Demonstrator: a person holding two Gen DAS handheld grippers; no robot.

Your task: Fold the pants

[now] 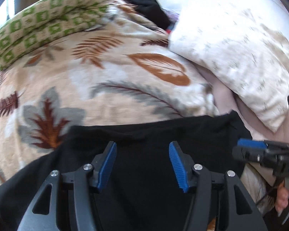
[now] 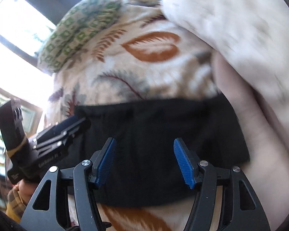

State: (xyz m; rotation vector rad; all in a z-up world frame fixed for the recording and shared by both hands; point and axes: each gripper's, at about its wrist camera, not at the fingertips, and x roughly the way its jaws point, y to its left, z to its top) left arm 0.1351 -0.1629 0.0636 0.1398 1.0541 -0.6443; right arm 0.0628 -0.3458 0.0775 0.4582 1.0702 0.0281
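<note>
On leaf-print blanket [image 1: 125, 88]: black pants [image 1: 144, 154] | right view: folded band, plaid sleeve [image 2: 15, 200]

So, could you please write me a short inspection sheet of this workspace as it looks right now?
Surface: bed under a beige leaf-print fleece blanket.
Job's things: black fabric pants lying flat on it as a folded band.
Clutter: green-and-cream checked cushion, white patterned pillow, dark garment heap at the far end.
Grippers: left gripper and right gripper both open above the pants, nothing between the blue pads.
Cables: nothing seen.
Surroundings: bright window beyond the cushion.
</note>
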